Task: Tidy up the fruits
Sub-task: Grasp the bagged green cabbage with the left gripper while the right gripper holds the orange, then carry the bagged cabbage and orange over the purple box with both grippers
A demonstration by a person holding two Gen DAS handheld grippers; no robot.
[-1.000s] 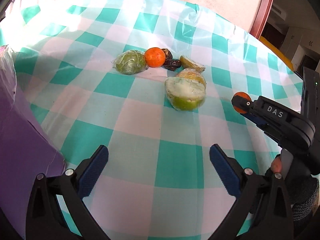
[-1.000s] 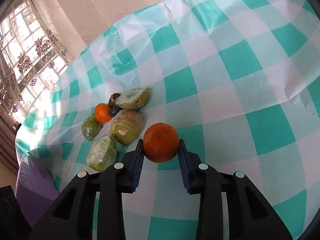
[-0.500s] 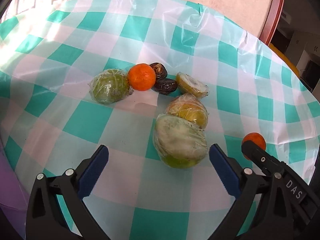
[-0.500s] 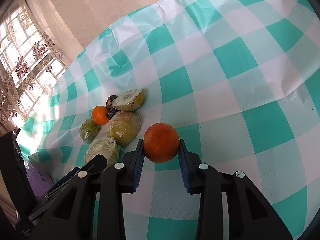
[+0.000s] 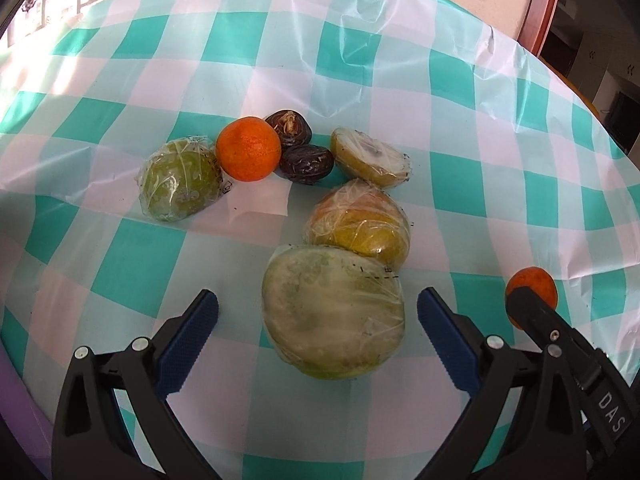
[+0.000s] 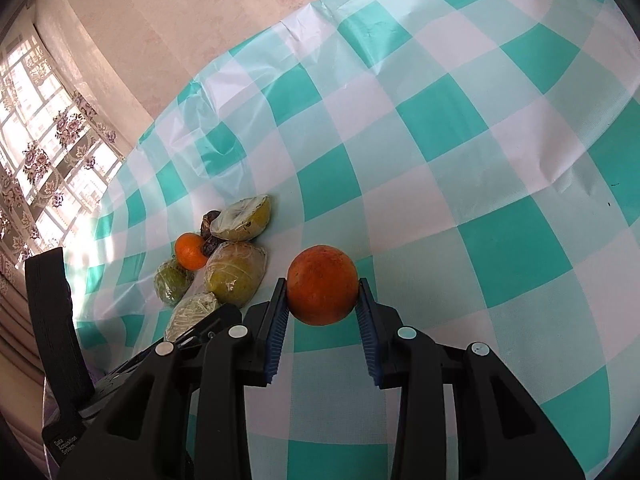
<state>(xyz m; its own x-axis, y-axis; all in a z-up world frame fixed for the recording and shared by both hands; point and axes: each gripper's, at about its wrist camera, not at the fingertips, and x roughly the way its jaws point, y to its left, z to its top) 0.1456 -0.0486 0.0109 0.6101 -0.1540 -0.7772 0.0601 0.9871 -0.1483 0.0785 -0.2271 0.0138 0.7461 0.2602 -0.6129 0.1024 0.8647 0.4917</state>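
Note:
My left gripper (image 5: pixel 318 316) is open, its jaws on either side of a large wrapped pale-green half fruit (image 5: pixel 334 312) on the checked tablecloth. Beyond it lie a wrapped yellow-orange fruit (image 5: pixel 360 224), a wrapped cut fruit (image 5: pixel 370 158), two dark fruits (image 5: pixel 306 164), a small orange (image 5: pixel 248 148) and a wrapped green fruit (image 5: pixel 180 180). My right gripper (image 6: pixel 322 306) is shut on a reddish orange (image 6: pixel 322 280), held just right of the pile (image 6: pixel 236 274). That orange also shows in the left wrist view (image 5: pixel 532 282).
The round table (image 6: pixel 500 128) has a teal-and-white checked plastic cloth. Its far edge meets a pale wall. A window with patterned curtains (image 6: pixel 48 156) lies to the left. The left gripper body (image 6: pixel 56 320) stands at the right wrist view's left edge.
My left gripper has moved forward to the pile, so the large wrapped half fruit now sits between its open jaws. The right gripper has kept its hold on the reddish orange, nearly still.

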